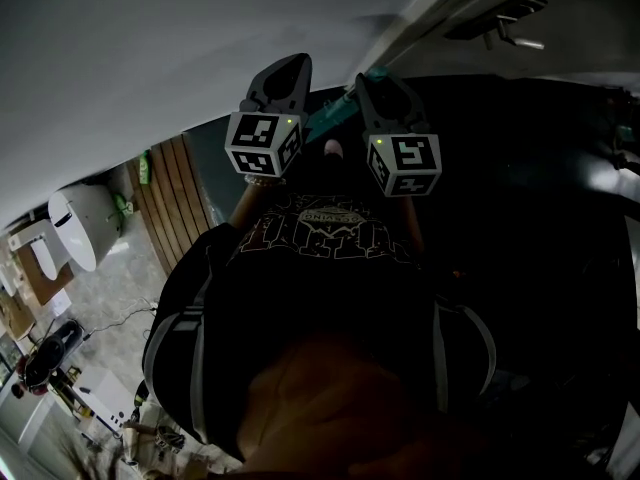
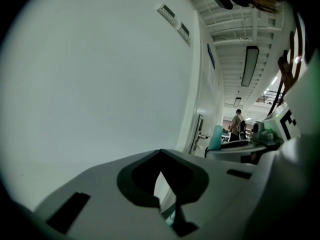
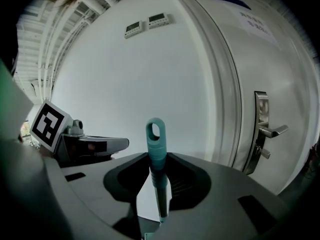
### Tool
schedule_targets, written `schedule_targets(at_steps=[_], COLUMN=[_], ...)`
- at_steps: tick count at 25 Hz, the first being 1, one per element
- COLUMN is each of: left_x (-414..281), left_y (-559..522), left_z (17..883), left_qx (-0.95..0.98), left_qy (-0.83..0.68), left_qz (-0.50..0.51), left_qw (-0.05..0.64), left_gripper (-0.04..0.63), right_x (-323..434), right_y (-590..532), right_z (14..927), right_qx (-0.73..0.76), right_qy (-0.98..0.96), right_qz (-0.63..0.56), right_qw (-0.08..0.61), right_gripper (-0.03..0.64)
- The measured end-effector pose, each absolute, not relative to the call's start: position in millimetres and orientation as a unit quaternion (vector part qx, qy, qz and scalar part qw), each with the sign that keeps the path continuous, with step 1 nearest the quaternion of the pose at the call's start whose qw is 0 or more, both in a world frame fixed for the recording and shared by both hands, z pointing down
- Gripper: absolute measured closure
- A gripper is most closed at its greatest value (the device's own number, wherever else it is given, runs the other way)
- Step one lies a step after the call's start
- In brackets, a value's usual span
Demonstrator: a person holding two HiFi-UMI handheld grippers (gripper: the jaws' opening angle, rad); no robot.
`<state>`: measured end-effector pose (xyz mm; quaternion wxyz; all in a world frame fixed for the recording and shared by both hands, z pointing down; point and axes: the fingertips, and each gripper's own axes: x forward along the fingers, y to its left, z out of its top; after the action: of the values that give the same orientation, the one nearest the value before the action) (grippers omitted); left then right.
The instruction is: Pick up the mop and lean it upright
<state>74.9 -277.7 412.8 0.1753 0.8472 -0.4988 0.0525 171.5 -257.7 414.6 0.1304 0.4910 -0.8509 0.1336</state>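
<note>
The mop's teal handle (image 3: 156, 149), with a hanging loop at its end, stands up between the jaws of my right gripper (image 3: 159, 184), which is shut on it. In the head view a short piece of the teal handle (image 1: 333, 116) shows between the two grippers, held up against the white wall. My left gripper (image 1: 288, 71) hangs just left of the right gripper (image 1: 378, 86). Its jaws are together around nothing (image 2: 167, 194). From the left gripper view the handle's tip (image 2: 216, 136) appears to the right. The mop head is hidden.
A white wall (image 3: 150, 79) is close in front, with two small wall panels (image 3: 147, 24). A door with a metal lever handle (image 3: 267, 129) stands to the right. A person's dark shirt (image 1: 320, 268) fills the lower head view. People (image 2: 237, 124) stand far down the corridor.
</note>
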Motion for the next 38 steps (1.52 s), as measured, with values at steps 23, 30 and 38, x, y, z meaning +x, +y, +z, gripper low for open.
schedule_targets(at_steps=[23,30,38], left_x=[17,-22,-69], left_y=[-235,-209,-202], left_z=[420,417,415], left_qx=[0.736,0.693,0.696], left_qy=[-0.654,-0.699,-0.697], left_qz=[0.031,0.021,0.017], left_qw=[0.175,0.173,0.172], left_gripper=[0.549,0.551,0.551], right_x=[127,102,56], right_y=[-257,-248,-238], right_z=[411,407,406], right_qx=[0.344,0.309,0.308], right_qy=[-0.922,-0.935,-0.935], right_qz=[0.108,0.110,0.110], right_qw=[0.139,0.137,0.136], right_gripper=[0.499,0.499,0.499])
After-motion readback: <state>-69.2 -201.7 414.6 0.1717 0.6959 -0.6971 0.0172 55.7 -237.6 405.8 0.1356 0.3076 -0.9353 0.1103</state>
